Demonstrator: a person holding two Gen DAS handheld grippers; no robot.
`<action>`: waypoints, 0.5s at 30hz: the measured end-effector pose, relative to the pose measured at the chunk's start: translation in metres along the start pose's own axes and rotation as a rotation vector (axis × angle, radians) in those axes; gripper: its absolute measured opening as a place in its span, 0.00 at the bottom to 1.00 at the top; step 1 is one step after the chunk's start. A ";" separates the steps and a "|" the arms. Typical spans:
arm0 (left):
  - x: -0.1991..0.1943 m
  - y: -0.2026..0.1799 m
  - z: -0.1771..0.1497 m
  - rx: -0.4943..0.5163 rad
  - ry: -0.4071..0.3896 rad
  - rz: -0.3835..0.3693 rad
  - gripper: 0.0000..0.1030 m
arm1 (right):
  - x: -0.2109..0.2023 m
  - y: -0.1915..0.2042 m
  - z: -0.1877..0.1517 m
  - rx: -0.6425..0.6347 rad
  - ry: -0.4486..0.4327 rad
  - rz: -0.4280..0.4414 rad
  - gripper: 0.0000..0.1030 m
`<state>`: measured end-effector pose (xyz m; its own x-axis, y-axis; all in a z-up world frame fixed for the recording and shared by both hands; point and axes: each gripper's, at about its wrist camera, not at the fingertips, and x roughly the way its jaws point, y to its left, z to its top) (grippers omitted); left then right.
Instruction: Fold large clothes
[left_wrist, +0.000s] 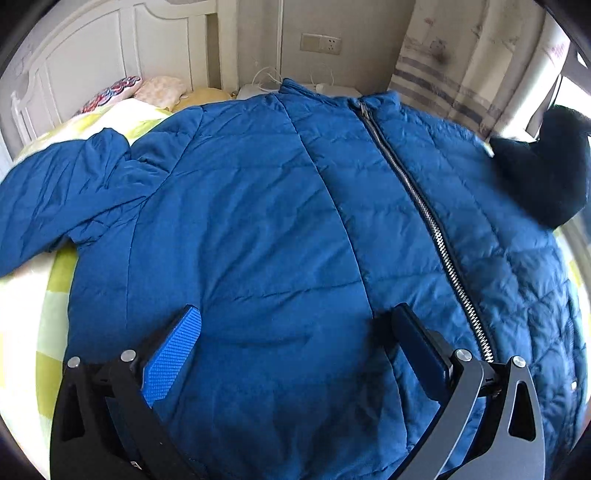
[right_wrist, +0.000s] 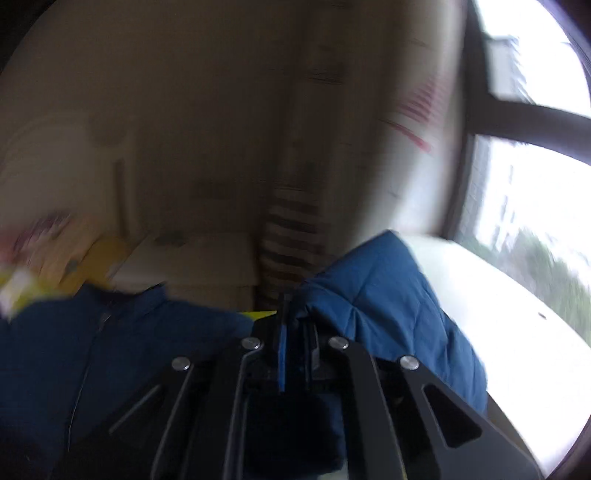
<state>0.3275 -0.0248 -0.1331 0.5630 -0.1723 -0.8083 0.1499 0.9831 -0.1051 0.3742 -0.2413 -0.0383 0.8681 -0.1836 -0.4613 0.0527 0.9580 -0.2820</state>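
Note:
A blue padded jacket (left_wrist: 258, 221) lies front up on the bed, its metal zipper (left_wrist: 436, 229) running down the right of the middle. Its left sleeve (left_wrist: 62, 188) stretches out to the left. My left gripper (left_wrist: 295, 325) is open just above the jacket's lower front, with nothing between its fingers. In the blurred right wrist view my right gripper (right_wrist: 291, 306) is shut on a fold of the blue jacket (right_wrist: 388, 295), which is lifted up, likely the right sleeve. A dark shape (left_wrist: 546, 166) shows at the jacket's right edge in the left wrist view.
The bed has a yellow-green checked sheet (left_wrist: 44, 314). Pillows (left_wrist: 140, 88) lie by the white headboard (left_wrist: 92, 55). A white nightstand (left_wrist: 325, 88) with cables stands behind the collar. A curtain (left_wrist: 461, 55) and a window (right_wrist: 535, 203) are on the right.

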 end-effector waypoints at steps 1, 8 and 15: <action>-0.002 0.005 0.001 -0.028 -0.009 -0.017 0.96 | 0.006 0.034 -0.003 -0.096 0.053 0.095 0.15; -0.014 0.049 0.003 -0.245 -0.075 -0.185 0.96 | 0.040 0.099 -0.072 -0.076 0.397 0.470 0.49; -0.040 0.001 0.014 -0.036 -0.163 -0.094 0.95 | -0.032 -0.023 -0.126 0.290 0.312 0.468 0.66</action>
<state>0.3163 -0.0179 -0.0933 0.6727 -0.2688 -0.6893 0.1809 0.9631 -0.1991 0.2832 -0.2851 -0.1235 0.6494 0.2555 -0.7163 -0.1283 0.9652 0.2280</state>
